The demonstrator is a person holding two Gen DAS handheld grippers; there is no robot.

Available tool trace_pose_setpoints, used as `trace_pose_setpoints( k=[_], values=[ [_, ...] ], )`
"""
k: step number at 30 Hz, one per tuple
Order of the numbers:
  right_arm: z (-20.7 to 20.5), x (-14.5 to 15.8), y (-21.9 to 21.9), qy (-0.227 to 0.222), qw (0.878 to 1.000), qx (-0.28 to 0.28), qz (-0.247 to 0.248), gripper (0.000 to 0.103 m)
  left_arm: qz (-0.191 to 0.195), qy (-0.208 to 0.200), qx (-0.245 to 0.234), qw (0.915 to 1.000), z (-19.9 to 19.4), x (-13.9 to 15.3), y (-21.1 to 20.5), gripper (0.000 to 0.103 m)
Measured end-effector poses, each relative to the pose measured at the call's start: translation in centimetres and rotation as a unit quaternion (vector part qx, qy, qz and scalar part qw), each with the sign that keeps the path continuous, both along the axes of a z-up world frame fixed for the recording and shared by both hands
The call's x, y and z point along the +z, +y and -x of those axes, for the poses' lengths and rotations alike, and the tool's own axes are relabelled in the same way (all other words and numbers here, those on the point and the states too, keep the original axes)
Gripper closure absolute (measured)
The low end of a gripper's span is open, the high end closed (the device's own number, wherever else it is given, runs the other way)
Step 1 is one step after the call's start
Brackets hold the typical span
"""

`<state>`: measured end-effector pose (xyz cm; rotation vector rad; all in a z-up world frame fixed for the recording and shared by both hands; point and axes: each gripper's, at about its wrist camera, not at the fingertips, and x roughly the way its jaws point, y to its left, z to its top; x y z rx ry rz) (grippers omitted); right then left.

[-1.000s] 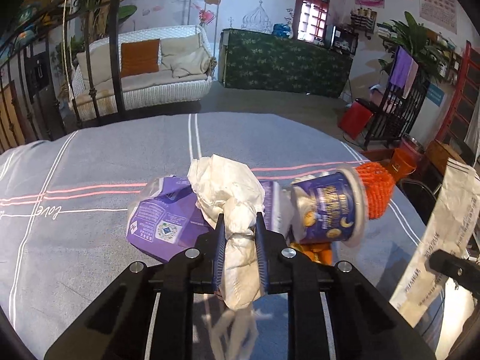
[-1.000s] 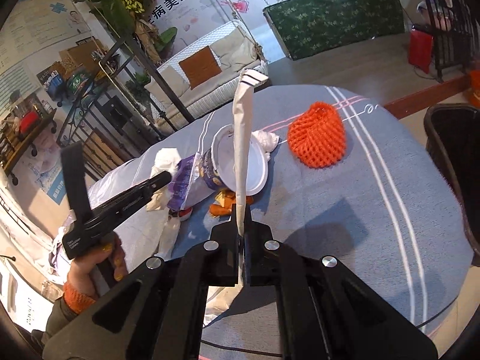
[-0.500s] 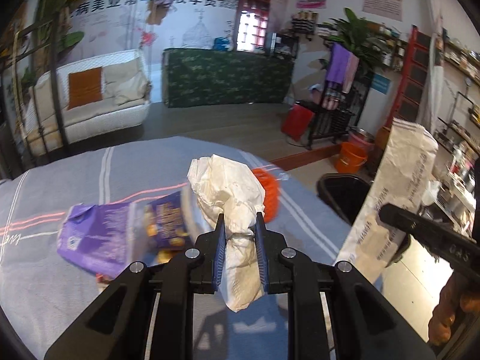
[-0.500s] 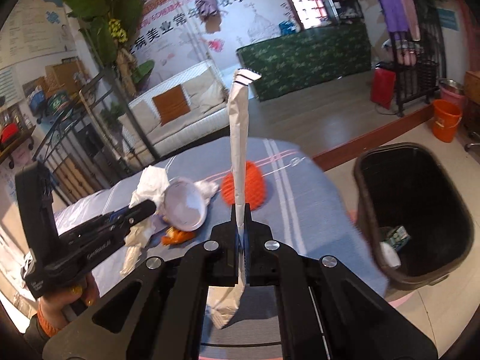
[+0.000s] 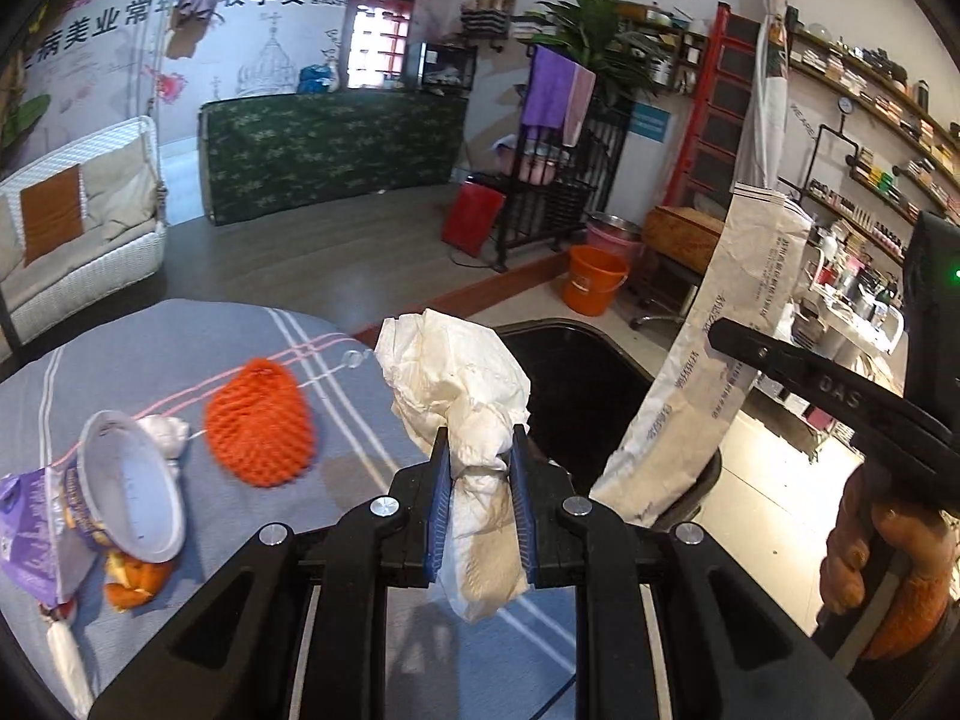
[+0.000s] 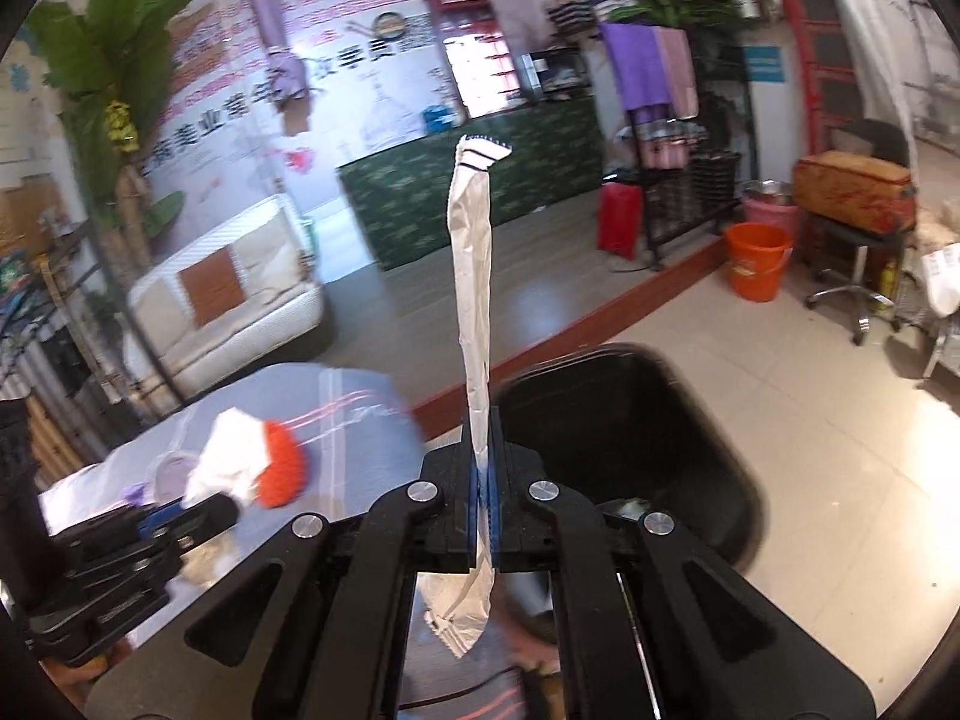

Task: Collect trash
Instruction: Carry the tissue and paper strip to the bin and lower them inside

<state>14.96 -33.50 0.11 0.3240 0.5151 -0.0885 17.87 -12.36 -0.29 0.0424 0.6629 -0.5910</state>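
My left gripper (image 5: 478,456) is shut on a crumpled white paper napkin (image 5: 459,378), held above the table's right edge next to the black trash bin (image 5: 576,384). My right gripper (image 6: 485,462) is shut on a flat white paper bag (image 6: 473,276), held upright over the bin (image 6: 630,420); this bag also shows in the left wrist view (image 5: 714,360). On the table lie an orange foam net (image 5: 259,420), a white-lined cup (image 5: 129,483) on its side, a purple wrapper (image 5: 24,534) and orange peel (image 5: 135,579).
The table has a grey-blue striped cloth (image 5: 150,336). The bin stands on the tiled floor to the table's right. An orange bucket (image 5: 594,287), a black metal rack (image 5: 552,204), a stool (image 6: 852,276) and a white sofa (image 5: 72,228) are farther off.
Both grippers have swung right, from over the trash pile toward the black bin, each keeping its hold. The pile now sits at the left of the left wrist view.
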Motion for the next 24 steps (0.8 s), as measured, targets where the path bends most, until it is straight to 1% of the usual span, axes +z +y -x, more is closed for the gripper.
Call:
trace_pose_setpoints(
  k=[5, 10, 14, 17, 19, 20, 21, 23, 24],
  values=[
    [-1.3, -0.7, -2.8, 0.001, 0.998, -0.042, 0.037, 0.1, -0.007, 0.006, -0.02, 0.9998, 0.2, -0.7, -1.7, 0.084],
    [-3.6, -2.5, -4.3, 0.014, 0.997, -0.051, 0.06, 0.1, -0.016, 0.015, -0.032, 0.9992, 0.1, -1.4, -3.4, 0.084],
    [-5.3, -5.0, -4.9, 0.043, 0.996, -0.044, 0.059, 0.1, -0.021, 0.026, -0.039, 0.9987, -0.4, -2.0, -4.4, 0.084],
    [-6.8, -7.3, -5.1, 0.078, 0.995, -0.031, 0.053, 0.1, -0.023, 0.033, -0.044, 0.9982, -0.5, -2.4, -5.1, 0.084],
    [-7.2, -8.3, -5.3, 0.091, 0.994, -0.032, 0.049, 0.1, -0.026, 0.037, -0.049, 0.9977, -0.8, -2.6, -5.6, 0.084],
    [-7.6, -9.0, -5.4, 0.105, 0.993, -0.03, 0.045, 0.1, -0.028, 0.038, -0.05, 0.9976, -0.7, -2.6, -6.1, 0.084],
    [-7.6, -9.7, -5.3, 0.117, 0.992, -0.027, 0.04, 0.098, -0.028, 0.039, -0.052, 0.9975, -0.8, -2.6, -6.3, 0.084],
    [-7.6, -10.7, -5.0, 0.132, 0.99, -0.022, 0.038, 0.077, -0.026, 0.046, -0.057, 0.997, -1.1, -2.7, -6.7, 0.084],
    [-7.5, -10.9, -4.9, 0.135, 0.99, -0.024, 0.041, 0.045, -0.027, 0.048, -0.058, 0.9968, -1.3, -2.8, -6.9, 0.084]
  ],
)
